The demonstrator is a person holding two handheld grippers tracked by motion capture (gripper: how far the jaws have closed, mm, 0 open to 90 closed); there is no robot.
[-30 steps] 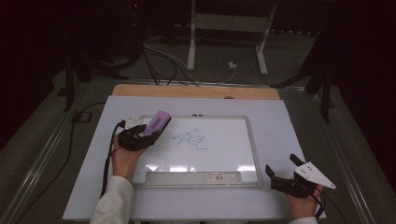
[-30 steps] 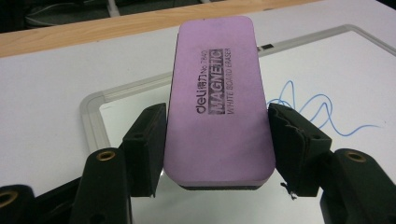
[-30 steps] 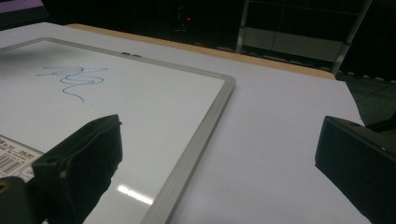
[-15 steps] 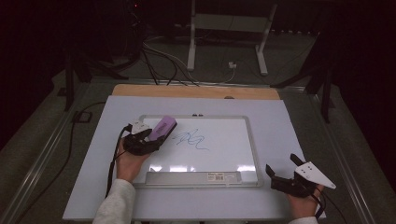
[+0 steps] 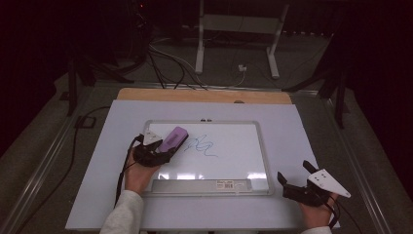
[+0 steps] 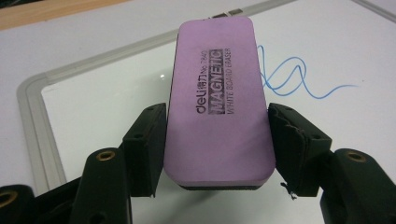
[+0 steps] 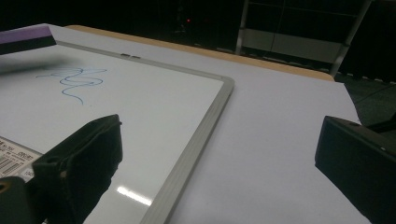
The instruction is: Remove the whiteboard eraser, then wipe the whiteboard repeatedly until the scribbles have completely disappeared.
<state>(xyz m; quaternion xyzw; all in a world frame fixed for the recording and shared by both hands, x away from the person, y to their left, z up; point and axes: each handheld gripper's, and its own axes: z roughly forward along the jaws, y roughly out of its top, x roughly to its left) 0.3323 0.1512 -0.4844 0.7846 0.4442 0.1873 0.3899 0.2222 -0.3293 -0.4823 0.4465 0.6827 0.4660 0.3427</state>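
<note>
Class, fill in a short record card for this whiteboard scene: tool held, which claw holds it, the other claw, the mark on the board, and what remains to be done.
Tool: purple eraser
Held by: left claw, shut on its long sides
Other claw: right claw, open, holding nothing, beside the whiteboard
Mark: blue scribble, just right of the eraser
Remaining: scribble not yet wiped

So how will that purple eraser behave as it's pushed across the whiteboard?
The purple eraser looks like light foam, so it may flex slightly. Its flat, blocky shape shouldn't roll. The left tongs pinch its sides; the "magnetic" label suggests it may cling to the whiteboard.
</note>
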